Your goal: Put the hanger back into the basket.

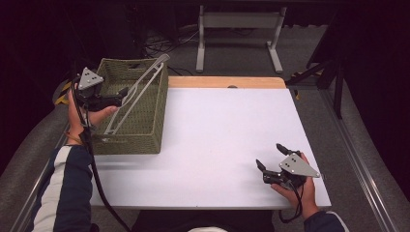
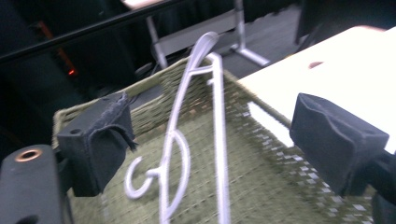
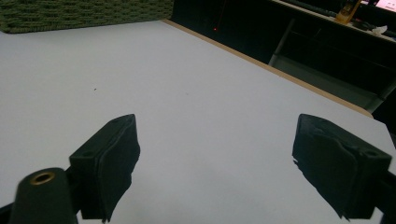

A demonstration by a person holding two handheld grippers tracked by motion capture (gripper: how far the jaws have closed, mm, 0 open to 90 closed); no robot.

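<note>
The left gripper is released, jaws wide; the hanger lies just ahead of it, leaning in the basket. The right gripper rests released on the table.

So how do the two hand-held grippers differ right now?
The left hand-held gripper is raised at the basket, pointing at the hanger inside; the right hand-held gripper sits low over the bare table. The left has a thing just ahead of its jaws, the right nothing. Both stand open and hold nothing.
</note>
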